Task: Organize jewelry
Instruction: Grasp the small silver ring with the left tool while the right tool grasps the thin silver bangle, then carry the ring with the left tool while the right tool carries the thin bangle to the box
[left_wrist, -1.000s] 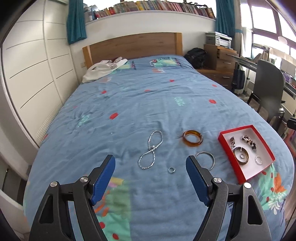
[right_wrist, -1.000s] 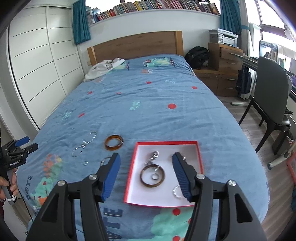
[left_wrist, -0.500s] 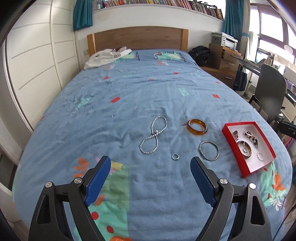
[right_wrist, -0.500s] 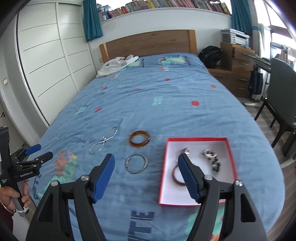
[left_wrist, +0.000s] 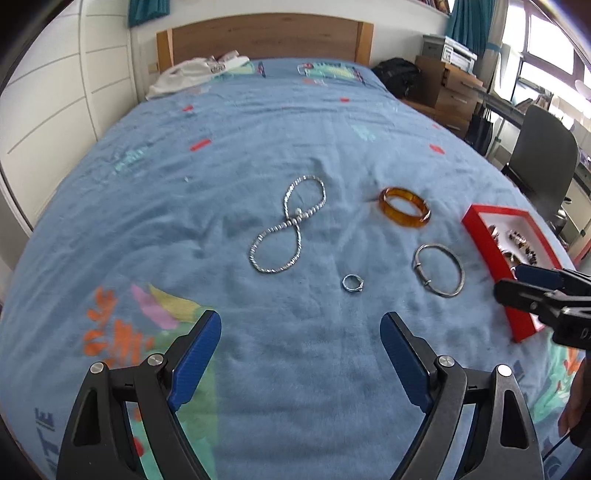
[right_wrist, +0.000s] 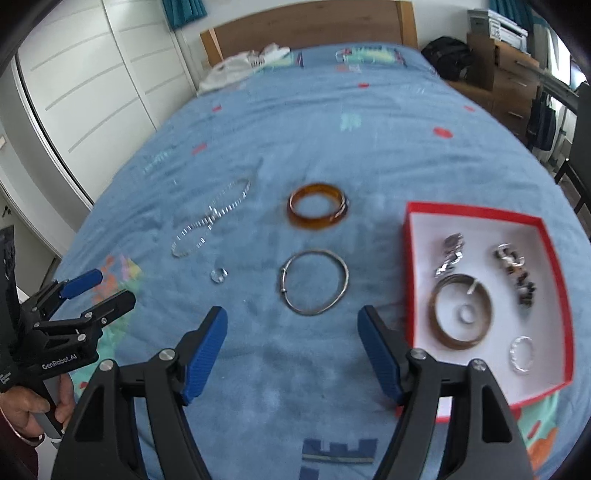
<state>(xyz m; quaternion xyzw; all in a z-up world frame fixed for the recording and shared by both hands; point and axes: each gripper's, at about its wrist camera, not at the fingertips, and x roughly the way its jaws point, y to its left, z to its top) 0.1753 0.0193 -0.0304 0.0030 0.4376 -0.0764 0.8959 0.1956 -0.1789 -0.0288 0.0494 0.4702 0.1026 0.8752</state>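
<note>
On the blue bedspread lie a silver chain necklace (left_wrist: 286, 227) (right_wrist: 210, 219), an amber bangle (left_wrist: 404, 210) (right_wrist: 317, 211), a thin silver bangle (left_wrist: 438, 268) (right_wrist: 314, 281) and a small silver ring (left_wrist: 352, 283) (right_wrist: 218, 274). A red tray (right_wrist: 480, 212) (left_wrist: 480, 236) at the right holds several jewelry pieces. My left gripper (left_wrist: 300, 363) is open and empty, short of the ring. My right gripper (right_wrist: 291, 354) is open and empty, just short of the silver bangle, and also shows in the left wrist view (left_wrist: 524, 280).
A wooden headboard (left_wrist: 264, 37) and white clothing (left_wrist: 199, 72) are at the bed's far end. White wardrobe doors (right_wrist: 92, 85) stand at the left. A dresser (left_wrist: 447, 92), a black bag (left_wrist: 399, 79) and a chair (left_wrist: 543, 162) stand at the right.
Both grippers have moved forward and lower toward the jewelry. The right gripper has shifted left from the red tray to the silver bangle. Both stay open.
</note>
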